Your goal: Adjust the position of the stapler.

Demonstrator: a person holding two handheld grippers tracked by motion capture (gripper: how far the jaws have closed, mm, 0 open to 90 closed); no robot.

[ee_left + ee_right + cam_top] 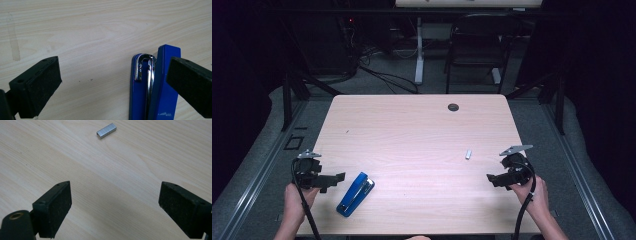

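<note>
Nothing gripped yet. Your left gripper, jaws spread, sits beside the blue stapler; your right gripper, also spread, faces the staples. Loading likely remains.

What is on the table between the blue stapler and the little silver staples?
Nothing. In the high view, the stretch of table between the blue stapler and the staples is bare wood.

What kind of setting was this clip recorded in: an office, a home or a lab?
Most likely a lab or recording studio: a bare wooden table ringed by dark curtains, loose cables on grey carpet behind it, and a folding chair. Only a blue stapler and a strip of staples lie out.
</note>
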